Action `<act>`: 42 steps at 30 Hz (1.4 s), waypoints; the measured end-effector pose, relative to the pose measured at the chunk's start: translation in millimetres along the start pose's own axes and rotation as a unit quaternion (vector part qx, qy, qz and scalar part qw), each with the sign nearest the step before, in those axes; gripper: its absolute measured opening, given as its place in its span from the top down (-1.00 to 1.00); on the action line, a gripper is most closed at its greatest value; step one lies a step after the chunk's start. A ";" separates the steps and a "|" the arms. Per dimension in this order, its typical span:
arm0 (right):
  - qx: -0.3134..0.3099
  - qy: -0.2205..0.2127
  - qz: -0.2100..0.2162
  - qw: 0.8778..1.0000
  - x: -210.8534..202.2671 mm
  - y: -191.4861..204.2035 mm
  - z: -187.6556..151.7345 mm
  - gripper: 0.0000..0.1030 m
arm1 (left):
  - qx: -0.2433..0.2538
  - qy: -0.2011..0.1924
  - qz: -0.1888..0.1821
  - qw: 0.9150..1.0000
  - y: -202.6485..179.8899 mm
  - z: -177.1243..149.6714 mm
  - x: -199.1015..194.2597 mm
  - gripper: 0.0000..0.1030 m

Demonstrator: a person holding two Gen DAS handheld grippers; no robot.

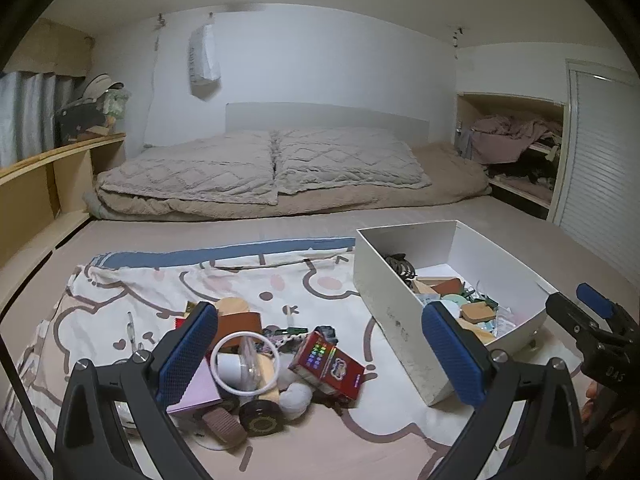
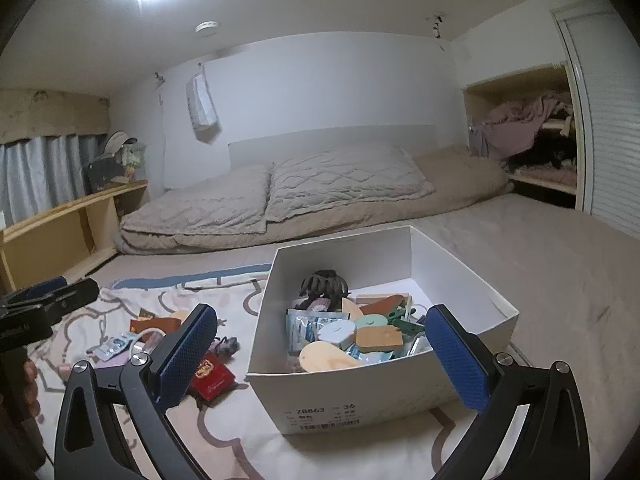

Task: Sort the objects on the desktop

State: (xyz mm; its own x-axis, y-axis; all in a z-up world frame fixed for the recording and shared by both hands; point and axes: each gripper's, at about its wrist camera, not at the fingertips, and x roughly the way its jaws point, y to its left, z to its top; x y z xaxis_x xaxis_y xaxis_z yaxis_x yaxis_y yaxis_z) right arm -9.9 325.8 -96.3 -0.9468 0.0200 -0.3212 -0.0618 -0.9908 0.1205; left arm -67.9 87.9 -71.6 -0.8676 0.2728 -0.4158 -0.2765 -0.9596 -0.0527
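Observation:
A pile of small objects lies on the cartoon-print cloth (image 1: 320, 280): a red carton (image 1: 326, 364), a white ring (image 1: 244, 362) over a white cylinder, a pink notebook (image 1: 196, 392), a black round piece (image 1: 260, 420) and a brown leather piece (image 1: 238, 322). My left gripper (image 1: 320, 354) hovers open above this pile, holding nothing. To its right a white cardboard box (image 1: 396, 320) holds several sorted items. My right gripper (image 2: 320, 356) is open over the near end of the box (image 2: 340, 396), with nothing between its fingers. The red carton (image 2: 210, 376) shows left of the box.
All of this sits on a bed with a beige sheet (image 1: 520, 240). Folded quilts and pillows (image 1: 272, 168) lie at the far end. A wooden shelf (image 1: 48, 168) runs along the left, and a closet niche with clothes (image 1: 516, 148) is at the right.

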 end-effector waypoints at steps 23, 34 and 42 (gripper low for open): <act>-0.035 -0.010 -0.002 0.999 -5.7 11.9 -2.4 -1.00 | 0.011 -0.005 0.015 1.000 2.7 -8.5 -3.4 -0.99; -0.035 0.001 -0.004 0.999 -3.1 10.6 -5.2 -1.00 | 0.014 -0.006 0.019 1.000 0.4 -11.4 -2.8 -0.99; -0.036 0.008 -0.002 0.999 -2.3 11.4 -6.7 -1.00 | 0.016 -0.003 0.014 1.000 -0.3 -12.3 -2.9 -0.99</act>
State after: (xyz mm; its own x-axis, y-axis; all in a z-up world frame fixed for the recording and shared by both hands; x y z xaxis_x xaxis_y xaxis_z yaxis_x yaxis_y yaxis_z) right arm -6.4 313.6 -100.4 -0.9412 0.0225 -0.3371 -0.0421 -0.9978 0.0509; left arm -60.2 86.5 -81.5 -0.8778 0.2468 -0.4105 -0.2652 -0.9641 -0.0125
